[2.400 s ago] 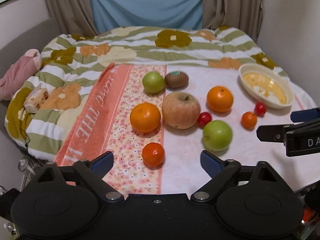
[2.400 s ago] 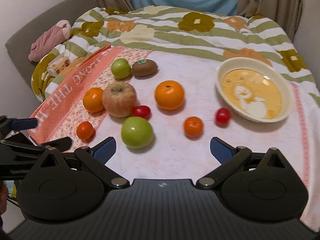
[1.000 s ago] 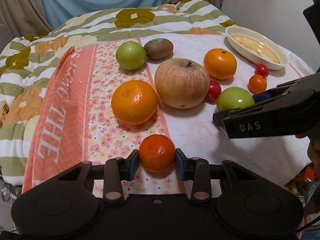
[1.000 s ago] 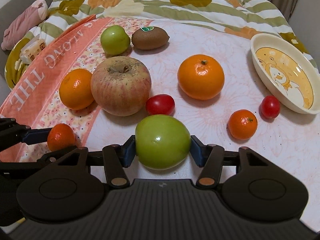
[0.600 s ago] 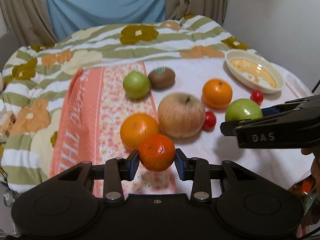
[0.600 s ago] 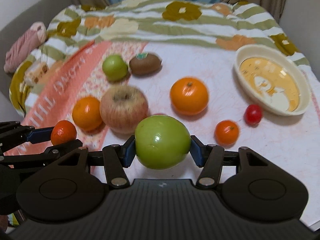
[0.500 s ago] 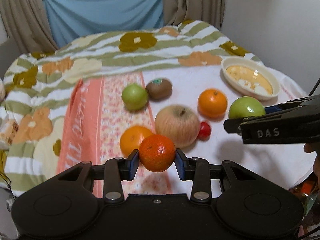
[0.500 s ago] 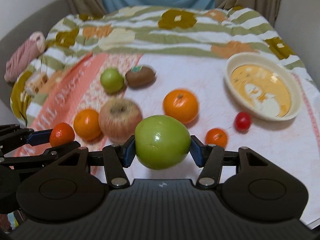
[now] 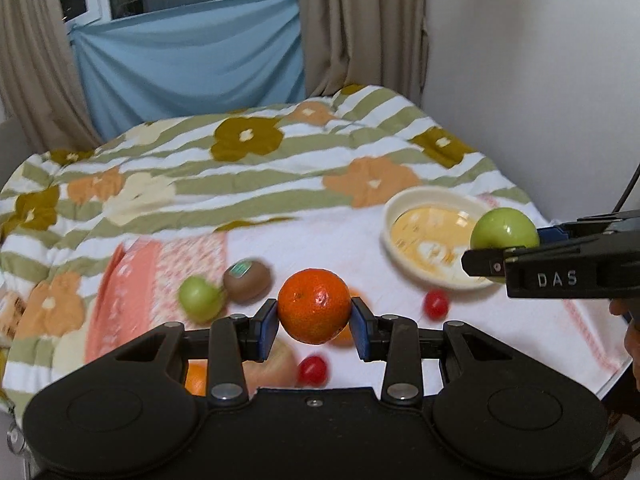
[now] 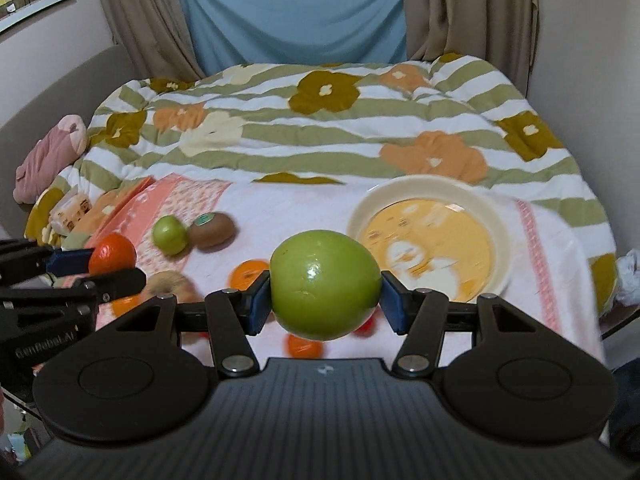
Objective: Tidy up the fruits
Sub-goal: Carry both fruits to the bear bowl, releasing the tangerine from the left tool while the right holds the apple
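Gripping green apple (image 10: 325,284), stem dimple facing camera; right tool (image 10: 325,304).

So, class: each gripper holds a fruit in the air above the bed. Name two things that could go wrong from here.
1. The green apple is round and glossy, pinched only at its sides by the right gripper; it might slip and drop onto fruit below.
2. The left gripper with its mandarin hangs near the right one; heading for the same bowl, they might collide.
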The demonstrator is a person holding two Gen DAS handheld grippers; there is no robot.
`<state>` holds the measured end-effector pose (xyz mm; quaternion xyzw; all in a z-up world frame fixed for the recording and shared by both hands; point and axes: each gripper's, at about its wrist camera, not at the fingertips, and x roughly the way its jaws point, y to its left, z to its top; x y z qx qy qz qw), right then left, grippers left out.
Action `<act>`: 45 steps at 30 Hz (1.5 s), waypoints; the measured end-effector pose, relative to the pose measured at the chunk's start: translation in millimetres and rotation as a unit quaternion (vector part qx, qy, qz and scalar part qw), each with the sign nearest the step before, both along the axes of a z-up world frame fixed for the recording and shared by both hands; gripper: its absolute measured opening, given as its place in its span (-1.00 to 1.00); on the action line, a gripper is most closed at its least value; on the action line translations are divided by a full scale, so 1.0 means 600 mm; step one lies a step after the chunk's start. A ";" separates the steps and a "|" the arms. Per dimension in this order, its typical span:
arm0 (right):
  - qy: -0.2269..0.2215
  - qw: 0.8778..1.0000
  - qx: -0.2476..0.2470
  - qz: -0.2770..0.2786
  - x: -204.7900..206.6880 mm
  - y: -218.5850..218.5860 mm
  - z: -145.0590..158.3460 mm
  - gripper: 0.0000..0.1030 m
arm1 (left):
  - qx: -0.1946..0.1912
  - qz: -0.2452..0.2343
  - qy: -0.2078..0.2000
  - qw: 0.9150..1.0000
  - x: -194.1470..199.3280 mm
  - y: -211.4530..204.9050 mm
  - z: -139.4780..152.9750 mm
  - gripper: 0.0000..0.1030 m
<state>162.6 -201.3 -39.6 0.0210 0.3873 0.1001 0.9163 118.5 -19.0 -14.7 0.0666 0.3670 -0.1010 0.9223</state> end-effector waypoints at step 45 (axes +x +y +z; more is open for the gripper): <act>0.063 0.997 -0.006 0.033 0.307 -0.274 -0.132 0.38 | 0.076 -0.057 0.054 0.994 0.323 -0.325 -0.190 0.71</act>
